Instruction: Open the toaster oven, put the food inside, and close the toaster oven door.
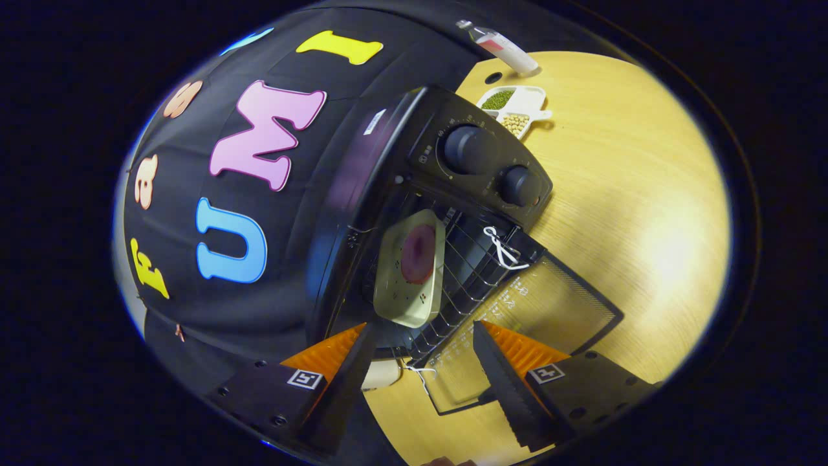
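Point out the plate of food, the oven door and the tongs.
plate of food (411, 268): gripper view, plate's pale face.
oven door (556, 301): gripper view, glass pane.
tongs (420, 362): gripper view, open, midway between tips.

Bright tabletop (647, 213) glare, fisheye-warped edges.

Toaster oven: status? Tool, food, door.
Tool open, empty, just short of the oven mouth. Plate of food on rack inside toaster oven. Door down, open. Nothing blocking it.

black toaster oven (453, 168), door (537, 310) open, plated food (417, 252) inside
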Available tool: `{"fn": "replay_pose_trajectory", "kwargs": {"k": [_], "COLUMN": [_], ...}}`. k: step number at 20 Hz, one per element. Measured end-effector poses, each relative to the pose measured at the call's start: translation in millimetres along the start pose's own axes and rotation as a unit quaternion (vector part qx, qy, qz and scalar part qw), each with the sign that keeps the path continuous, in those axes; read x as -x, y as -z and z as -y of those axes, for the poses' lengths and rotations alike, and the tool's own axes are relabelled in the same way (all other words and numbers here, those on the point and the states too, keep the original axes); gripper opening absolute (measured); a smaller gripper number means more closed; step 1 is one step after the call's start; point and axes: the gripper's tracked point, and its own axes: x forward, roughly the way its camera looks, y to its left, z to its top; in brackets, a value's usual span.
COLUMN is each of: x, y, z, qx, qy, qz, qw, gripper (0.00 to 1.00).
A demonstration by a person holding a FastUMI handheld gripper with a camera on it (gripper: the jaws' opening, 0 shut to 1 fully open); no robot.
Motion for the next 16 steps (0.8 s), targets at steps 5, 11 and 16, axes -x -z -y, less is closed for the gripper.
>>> {"fn": "replay_pose_trajectory", "kwargs": {"k": [5,11,16], "x": [34.1,51.6,49.2], "y": [18.0,47.2,67.0], "z": [20.4,62.7,100.0], "qx": [0.136,0.293,0.384], "qy": [0.038,0.104,0.145], "qz": [-0.015,-0.044,-0.055], "qw": [0.99,0.95,0.91], "gripper": [0.99,0.99,0.99]}}
